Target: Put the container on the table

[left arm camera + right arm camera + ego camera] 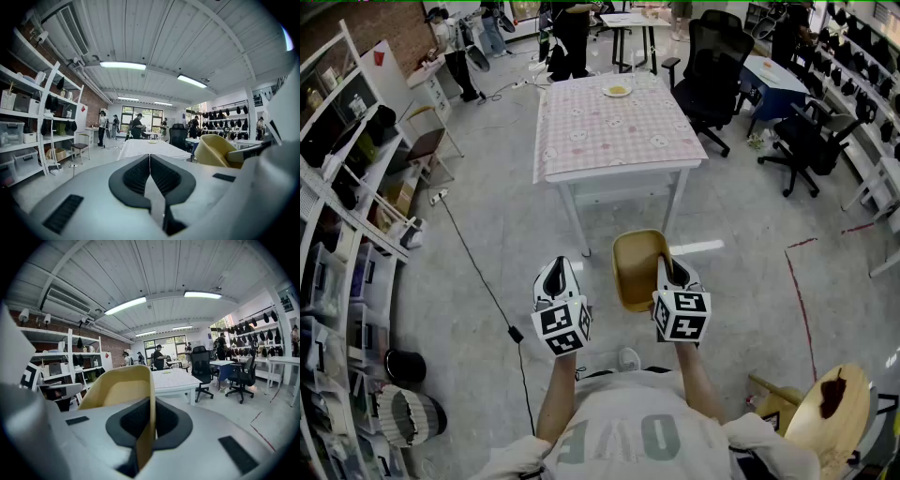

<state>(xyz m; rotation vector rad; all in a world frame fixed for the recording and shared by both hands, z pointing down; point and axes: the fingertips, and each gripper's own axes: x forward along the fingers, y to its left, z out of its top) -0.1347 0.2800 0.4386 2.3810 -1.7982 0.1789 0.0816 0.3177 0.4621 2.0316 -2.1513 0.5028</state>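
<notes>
My right gripper (667,267) is shut on the right wall of a yellow container (636,270), held in the air above the floor in front of me. In the right gripper view the container (123,399) rises between the black pads with its rim clamped. My left gripper (557,277) hangs beside it on the left, shut with nothing between its pads (149,174); from there the container (214,150) shows to the right. The table (614,131) with a pink patterned cloth stands ahead, a small plate (617,91) at its far end.
Shelving with bins (347,234) lines the left side. Black office chairs (717,80) stand right of the table. A cable (483,281) runs across the floor. A round wooden stool (830,412) is at my lower right. People (567,33) stand at the far end.
</notes>
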